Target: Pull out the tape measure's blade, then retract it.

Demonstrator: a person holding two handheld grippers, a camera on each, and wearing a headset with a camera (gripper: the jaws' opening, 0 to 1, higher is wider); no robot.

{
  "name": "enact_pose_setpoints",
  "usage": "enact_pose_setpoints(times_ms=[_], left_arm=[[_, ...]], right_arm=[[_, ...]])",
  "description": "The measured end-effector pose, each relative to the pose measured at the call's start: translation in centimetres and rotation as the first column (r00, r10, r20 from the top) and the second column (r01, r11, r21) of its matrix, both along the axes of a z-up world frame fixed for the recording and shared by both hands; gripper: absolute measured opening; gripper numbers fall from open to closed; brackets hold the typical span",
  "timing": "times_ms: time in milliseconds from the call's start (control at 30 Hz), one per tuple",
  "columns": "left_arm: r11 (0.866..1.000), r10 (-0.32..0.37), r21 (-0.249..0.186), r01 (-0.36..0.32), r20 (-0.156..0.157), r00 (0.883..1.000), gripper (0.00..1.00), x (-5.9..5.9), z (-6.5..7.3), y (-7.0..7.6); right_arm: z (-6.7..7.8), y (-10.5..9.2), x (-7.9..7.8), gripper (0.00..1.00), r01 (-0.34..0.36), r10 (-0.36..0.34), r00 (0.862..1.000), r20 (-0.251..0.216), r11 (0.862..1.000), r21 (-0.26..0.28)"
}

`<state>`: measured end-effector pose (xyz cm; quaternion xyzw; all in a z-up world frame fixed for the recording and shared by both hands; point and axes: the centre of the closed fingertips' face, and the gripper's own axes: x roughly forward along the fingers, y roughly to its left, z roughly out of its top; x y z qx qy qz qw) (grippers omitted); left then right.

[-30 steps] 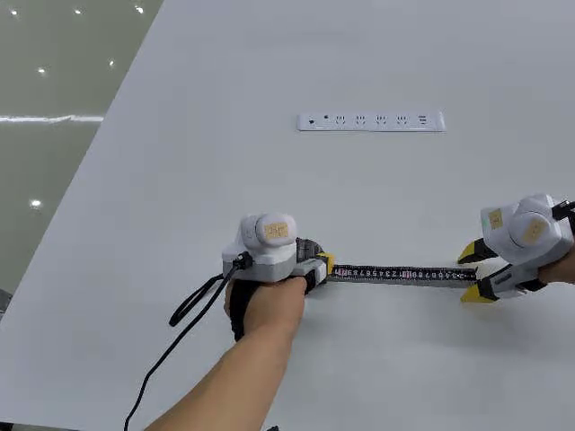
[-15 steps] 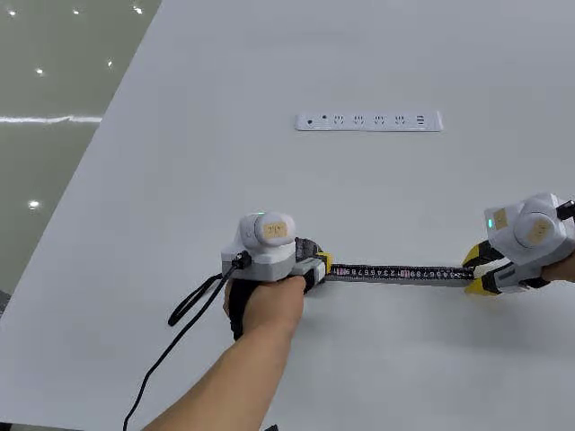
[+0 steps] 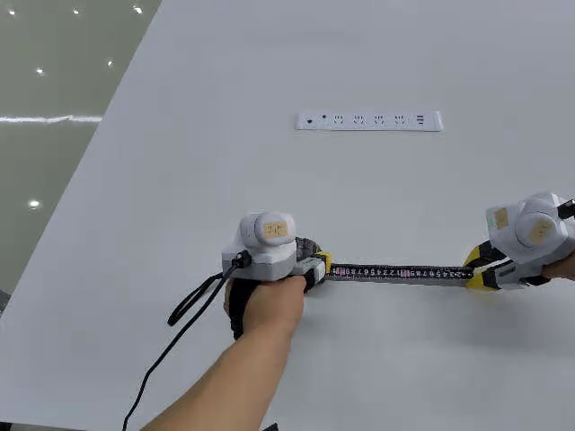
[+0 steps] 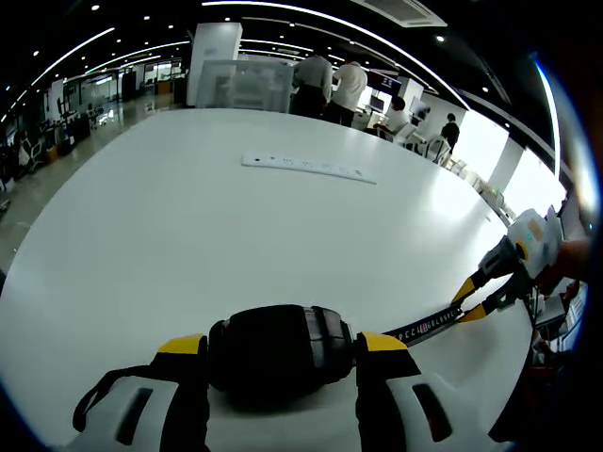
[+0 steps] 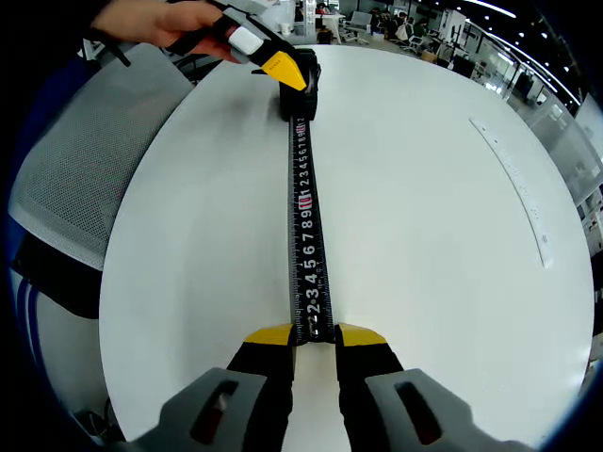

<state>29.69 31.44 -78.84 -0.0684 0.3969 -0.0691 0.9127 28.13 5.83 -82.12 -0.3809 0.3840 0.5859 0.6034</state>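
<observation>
Fingers (image 5: 268, 335) of the right gripper (image 5: 314, 333) are clenched on the very tip of the blade (image 5: 303, 235), one yellow tip against either edge of it. Seen along that gripper's own view, the printed scale runs dead ahead and away from it. The left gripper (image 4: 283, 345) is clamped just as firmly around the black case (image 4: 280, 356) of the tape measure, which sits on the white counter (image 3: 269, 171) close in front of the person.

What matters for the coming move is the line between the two. The blade lies flat on the counter, and its long axis goes straight from the right fingers to the mouth of the case, crossing the person's front from right to left. The two grippers are well apart, one at each end of the blade, and the numerals face up.

The pull-out looks done or nearly so, which leaves the retraction. For that, the right gripper is the one at the free end. It would need to travel back along this same axis toward the case, without drifting sideways, so that the blade feeds in without kinking.

A white power strip (image 3: 369, 120) lies farther back on the counter, roughly parallel to the blade and well clear of it.
</observation>
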Motion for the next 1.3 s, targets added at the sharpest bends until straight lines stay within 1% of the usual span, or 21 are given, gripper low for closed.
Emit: enact_pose_setpoints(times_ms=[300,600,733,1000,1100,1133,1300], left_arm=[[1.000,-0.016,0.008,0.016,0.002,1.000,0.59,-0.1,0.0,0.0],[1.000,-0.026,0.013,0.026,0.003,1.000,0.57,-0.1,0.0,0.0],[1.000,-0.030,0.008,0.030,0.001,1.000,0.57,-0.1,0.0,0.0],[0.999,-0.035,-0.004,0.035,0.022,0.999,0.55,-0.1,0.1,0.1],[0.999,-0.042,-0.008,0.043,0.021,0.999,0.55,-0.1,0.1,0.1],[0.999,-0.046,-0.006,0.046,0.023,0.999,0.54,-0.1,0.1,0.1],[0.998,-0.054,-0.012,0.054,0.025,0.998,0.54,-0.1,0.1,0.1]], right_arm=[[0.1,0.1,-0.1,0.12,-0.014,0.014,1.000,-0.001,1.000,0.002],[0.1,0.1,-0.1,0.11,-0.026,0.026,1.000,0.009,1.000,0.003],[0.1,0.1,-0.1,0.11,-0.024,0.024,1.000,0.010,1.000,0.004],[0.1,0.2,-0.1,0.11,-0.029,0.029,0.999,0.014,1.000,0.008],[0.1,0.2,-0.1,0.11,-0.031,0.031,0.999,0.011,0.999,0.012],[0.1,0.5,-0.3,0.11,-0.026,0.026,1.000,0.000,0.999,0.028],[0.1,2.1,-0.4,0.11,-0.038,0.038,0.999,0.003,0.998,0.047]])
